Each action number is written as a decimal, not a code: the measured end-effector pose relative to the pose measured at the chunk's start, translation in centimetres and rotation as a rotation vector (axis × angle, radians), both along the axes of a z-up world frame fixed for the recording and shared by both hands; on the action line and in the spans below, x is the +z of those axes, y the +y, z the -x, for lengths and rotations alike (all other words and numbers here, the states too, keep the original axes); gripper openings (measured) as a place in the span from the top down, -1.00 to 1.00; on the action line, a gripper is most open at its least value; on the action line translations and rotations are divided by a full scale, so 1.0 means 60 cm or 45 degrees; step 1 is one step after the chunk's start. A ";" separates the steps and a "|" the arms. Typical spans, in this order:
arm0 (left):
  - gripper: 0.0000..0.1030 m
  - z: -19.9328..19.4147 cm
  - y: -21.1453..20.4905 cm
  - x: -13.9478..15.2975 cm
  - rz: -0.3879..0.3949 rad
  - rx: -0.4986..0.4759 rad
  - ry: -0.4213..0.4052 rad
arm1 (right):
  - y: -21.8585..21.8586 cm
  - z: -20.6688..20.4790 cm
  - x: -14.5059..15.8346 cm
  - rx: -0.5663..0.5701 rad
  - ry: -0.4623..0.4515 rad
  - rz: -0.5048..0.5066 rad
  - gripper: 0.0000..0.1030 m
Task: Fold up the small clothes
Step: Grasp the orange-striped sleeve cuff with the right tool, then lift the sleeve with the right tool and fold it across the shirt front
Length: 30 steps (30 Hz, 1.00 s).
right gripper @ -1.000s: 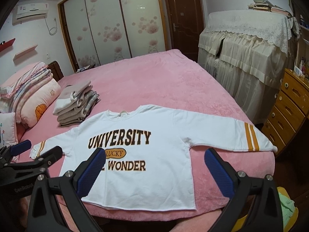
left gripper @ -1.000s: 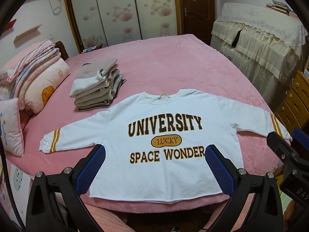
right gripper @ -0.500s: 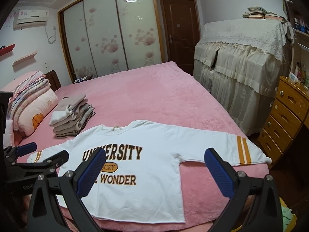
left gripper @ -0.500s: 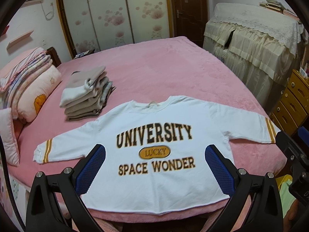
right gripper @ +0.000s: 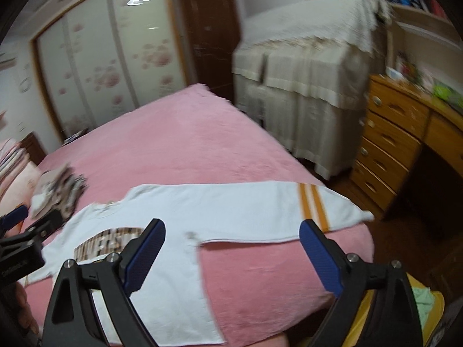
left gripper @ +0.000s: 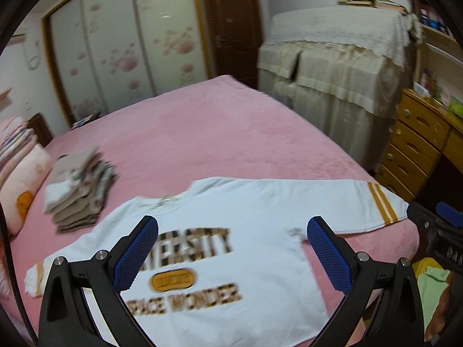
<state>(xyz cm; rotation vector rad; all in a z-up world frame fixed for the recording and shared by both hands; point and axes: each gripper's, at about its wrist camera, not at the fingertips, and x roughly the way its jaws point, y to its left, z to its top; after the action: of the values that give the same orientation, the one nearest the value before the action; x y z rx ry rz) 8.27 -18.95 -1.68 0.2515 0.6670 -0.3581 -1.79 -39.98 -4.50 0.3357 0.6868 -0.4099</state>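
Note:
A white sweatshirt [left gripper: 254, 219] with "UNIVERSITY SPACE WONDER" print and orange-striped cuffs lies flat, sleeves spread, on the pink bed [left gripper: 220, 133]. It also shows in the right wrist view [right gripper: 220, 211]. My left gripper [left gripper: 231, 251] is open and empty, held above the shirt's chest print. My right gripper [right gripper: 231, 251] is open and empty, above the shirt's right armpit and sleeve. The right gripper shows at the left view's right edge [left gripper: 434, 225]; the left gripper shows at the right view's left edge [right gripper: 26, 237].
A stack of folded clothes [left gripper: 78, 190] sits at the bed's left, next to pillows [left gripper: 20, 173]. A wooden drawer chest [left gripper: 416, 144] and a cloth-covered cabinet [left gripper: 338, 66] stand right of the bed. A yellow basket [right gripper: 419, 303] sits on the floor.
Both grippers have swung to the right and moved closer over the shirt; the views now centre on the right sleeve side. Both stay open.

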 end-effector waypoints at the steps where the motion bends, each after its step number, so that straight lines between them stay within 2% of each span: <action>1: -0.99 -0.005 -0.017 -0.010 -0.006 -0.024 0.008 | -0.022 0.001 -0.012 -0.030 0.016 -0.025 -0.75; 10: -0.99 -0.036 -0.175 -0.111 -0.038 -0.189 0.058 | -0.191 0.018 -0.127 -0.225 0.107 -0.273 -0.50; 15: -0.99 -0.044 -0.255 -0.165 -0.060 -0.252 0.093 | -0.249 0.026 -0.193 -0.278 0.112 -0.458 -0.37; 19: -0.99 -0.043 -0.317 -0.202 -0.102 -0.294 0.078 | -0.286 0.026 -0.229 -0.326 0.100 -0.537 -0.31; 24: -0.99 -0.043 -0.365 -0.227 -0.121 -0.309 0.084 | -0.334 0.020 -0.262 -0.377 0.083 -0.628 -0.17; 30: -0.99 -0.049 -0.378 -0.230 -0.090 -0.296 0.122 | -0.377 0.008 -0.297 -0.421 0.038 -0.734 0.08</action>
<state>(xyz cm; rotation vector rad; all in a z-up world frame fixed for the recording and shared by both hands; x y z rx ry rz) 11.20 -41.64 -15.46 0.3830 0.7476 -0.5726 -2.26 -62.61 -22.34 0.9998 0.7741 -0.5262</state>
